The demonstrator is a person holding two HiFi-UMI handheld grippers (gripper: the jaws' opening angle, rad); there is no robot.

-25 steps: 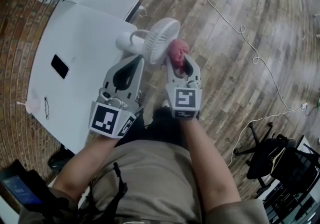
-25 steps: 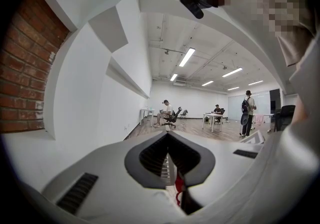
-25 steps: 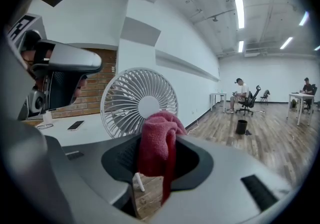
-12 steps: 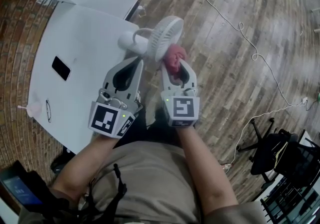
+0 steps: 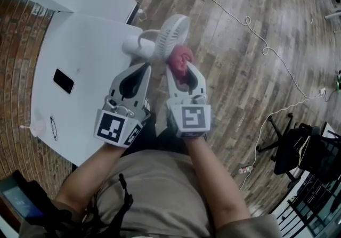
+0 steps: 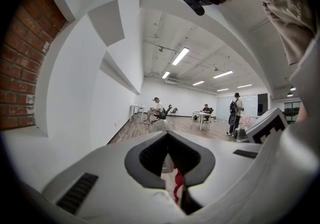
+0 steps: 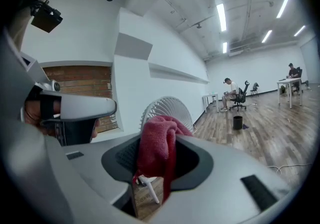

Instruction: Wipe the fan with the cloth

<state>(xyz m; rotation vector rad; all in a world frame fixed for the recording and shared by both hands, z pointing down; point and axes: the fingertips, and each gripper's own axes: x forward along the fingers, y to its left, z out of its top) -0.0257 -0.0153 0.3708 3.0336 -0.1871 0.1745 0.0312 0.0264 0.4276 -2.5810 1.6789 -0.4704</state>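
A small white fan is seen at the corner of a white table, its round base resting on the tabletop and its grilled head tilted out past the table's edge, above a wood-plank floor. A bunched pinkish-red cloth is clamped between the jaws of the right gripper. The jaws are kept partly apart by the wad, which bulges up above them. The cloth is held at the lower rim of the fan's grille and, from the head view, appears to be touching it. In the right gripper view the grille is seen rising directly behind the cloth.

The left gripper is held just beside the right one, on the table side, its tips close under the fan's head and near the base. Its jaws are drawn fully together, and nothing is seen gripped between them. Whether the tips touch the fan cannot be told. Both grippers are pointed away from the person, whose bare forearms and beige shirt fill the bottom of the head view.

A dark phone is laid flat on the table, well apart from the fan. A pale cable is trailed across the floor, and a black office chair is parked at the far right.
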